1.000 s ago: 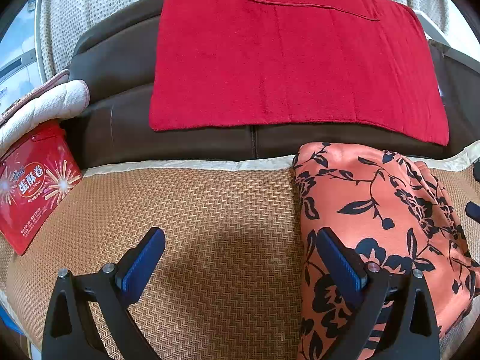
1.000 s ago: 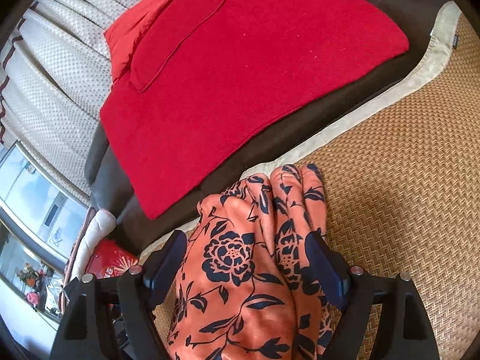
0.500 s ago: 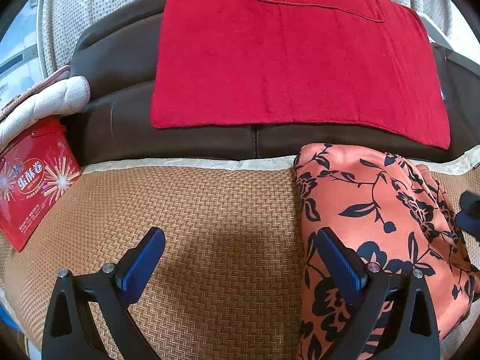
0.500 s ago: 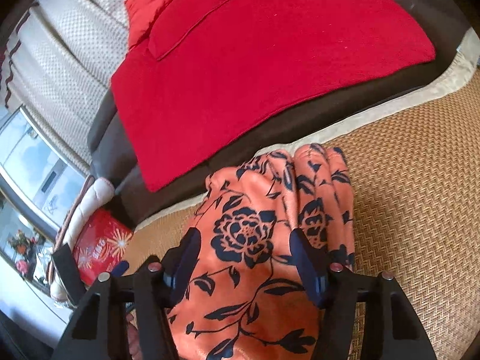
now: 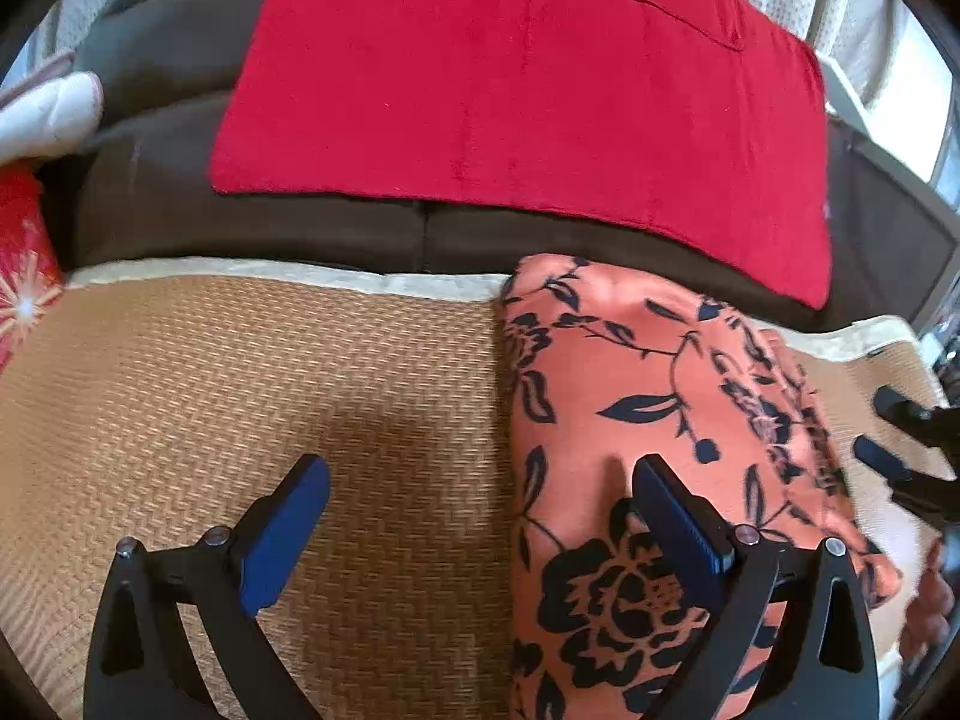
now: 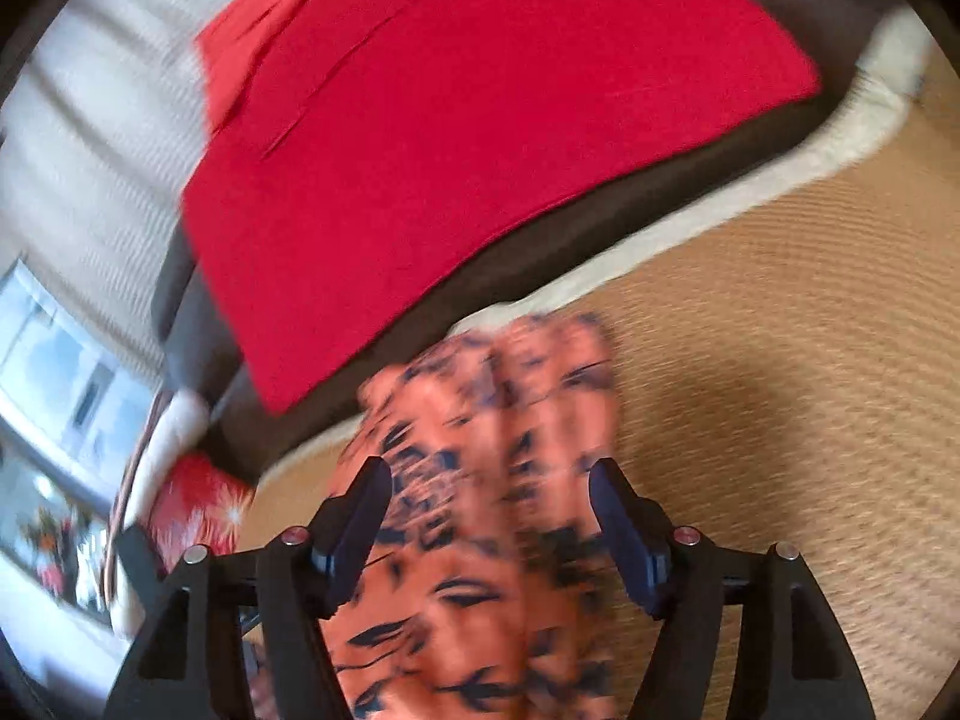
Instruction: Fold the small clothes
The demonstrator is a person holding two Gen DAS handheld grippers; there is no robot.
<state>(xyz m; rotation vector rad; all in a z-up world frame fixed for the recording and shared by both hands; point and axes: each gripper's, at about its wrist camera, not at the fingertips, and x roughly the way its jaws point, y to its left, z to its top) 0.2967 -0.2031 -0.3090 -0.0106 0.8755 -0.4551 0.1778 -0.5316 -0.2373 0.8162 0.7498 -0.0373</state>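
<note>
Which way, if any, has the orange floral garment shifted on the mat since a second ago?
No. The orange floral garment still has its far-left corner on the cream border, just right of the sofa seam.

orange black-floral garment [image 5: 648, 384], red towel [image 5: 516, 84]

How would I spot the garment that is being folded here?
Find the brown sofa with the red cloth over its backrest. On the woven tan mat covering its seat lies the folded garment. It alone is orange with a dark flower and leaf print.
</note>
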